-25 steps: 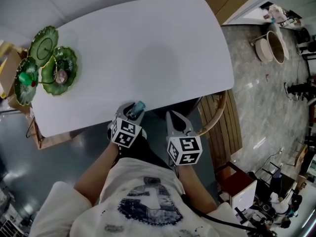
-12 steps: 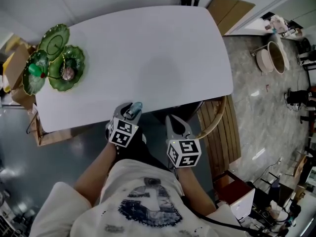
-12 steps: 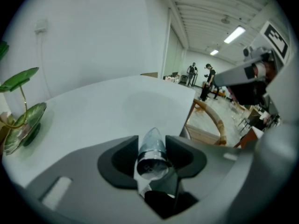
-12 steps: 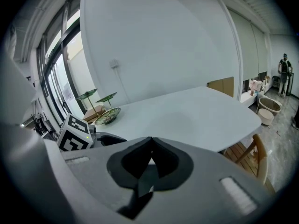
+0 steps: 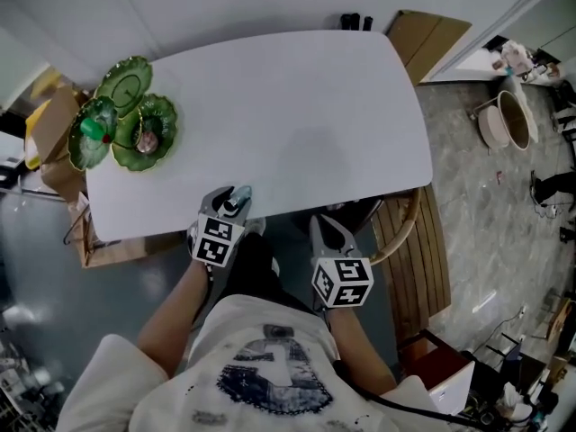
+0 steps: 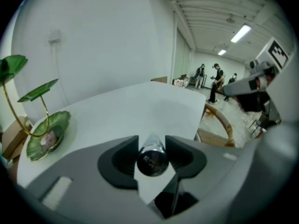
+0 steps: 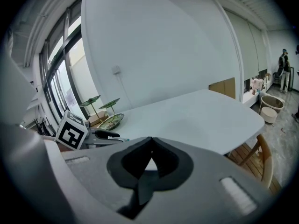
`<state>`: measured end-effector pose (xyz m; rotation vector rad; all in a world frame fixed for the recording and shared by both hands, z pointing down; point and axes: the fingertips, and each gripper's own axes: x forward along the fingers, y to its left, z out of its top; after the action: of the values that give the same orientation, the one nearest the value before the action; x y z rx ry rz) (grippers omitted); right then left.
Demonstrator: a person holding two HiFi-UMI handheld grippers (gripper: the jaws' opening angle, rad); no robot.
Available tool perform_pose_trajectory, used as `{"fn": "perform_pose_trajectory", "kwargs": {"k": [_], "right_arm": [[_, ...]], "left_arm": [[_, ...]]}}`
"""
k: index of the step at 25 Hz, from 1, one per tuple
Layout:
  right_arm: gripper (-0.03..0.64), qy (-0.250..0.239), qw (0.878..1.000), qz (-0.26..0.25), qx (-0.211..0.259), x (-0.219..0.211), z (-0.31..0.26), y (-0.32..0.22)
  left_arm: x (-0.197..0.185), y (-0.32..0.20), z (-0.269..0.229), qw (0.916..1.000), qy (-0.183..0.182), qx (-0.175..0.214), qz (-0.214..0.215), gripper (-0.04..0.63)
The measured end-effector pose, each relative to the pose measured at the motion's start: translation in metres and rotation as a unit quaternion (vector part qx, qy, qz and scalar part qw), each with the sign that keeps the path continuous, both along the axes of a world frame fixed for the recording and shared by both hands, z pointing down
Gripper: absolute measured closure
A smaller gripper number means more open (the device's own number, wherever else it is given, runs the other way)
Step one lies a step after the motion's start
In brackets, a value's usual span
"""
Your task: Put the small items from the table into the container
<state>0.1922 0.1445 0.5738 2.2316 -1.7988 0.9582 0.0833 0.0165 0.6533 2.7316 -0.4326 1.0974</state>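
My left gripper point(image 5: 236, 198) is shut on a small shiny cylinder with a dark end point(image 6: 152, 157), held over the white table's point(image 5: 297, 106) near edge. In the head view the cylinder point(image 5: 241, 193) looks bluish. The container is a stand of green leaf-shaped dishes point(image 5: 135, 124) at the table's far left corner, well left of the gripper. A green item point(image 5: 93, 130) and a pinkish one point(image 5: 147, 139) lie in the dishes. The lowest dish point(image 6: 46, 135) also shows in the left gripper view. My right gripper point(image 5: 326, 230) is shut and empty, off the table's near edge point(image 7: 150, 149).
A wooden chair point(image 5: 407, 232) is tucked under the table's right end. Cardboard boxes point(image 5: 52, 129) stand by the left end, beyond the dishes. Flat cardboard point(image 5: 430, 32) leans at the far right. Basins point(image 5: 506, 120) sit on the floor, and people point(image 6: 216, 80) stand far off.
My left gripper has lifted a little and drifted left along the table's near edge with the cylinder still in it. The right gripper has stayed put.
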Motion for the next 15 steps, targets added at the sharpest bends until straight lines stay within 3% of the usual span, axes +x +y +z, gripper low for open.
{"fn": "perform_pose_trajectory", "kwargs": {"k": [5, 15], "right_arm": [[0.617, -0.011, 1.0, -0.013, 0.016, -0.012, -0.005, -0.012], [0.617, -0.009, 0.995, -0.087, 0.055, -0.064, -0.038, -0.065]], "left_arm": [[-0.026, -0.019, -0.039, 0.9989, 0.015, 0.03, -0.032, 0.42], [-0.089, -0.033, -0.094, 0.9924, 0.04, 0.066, -0.096, 0.422]]}}
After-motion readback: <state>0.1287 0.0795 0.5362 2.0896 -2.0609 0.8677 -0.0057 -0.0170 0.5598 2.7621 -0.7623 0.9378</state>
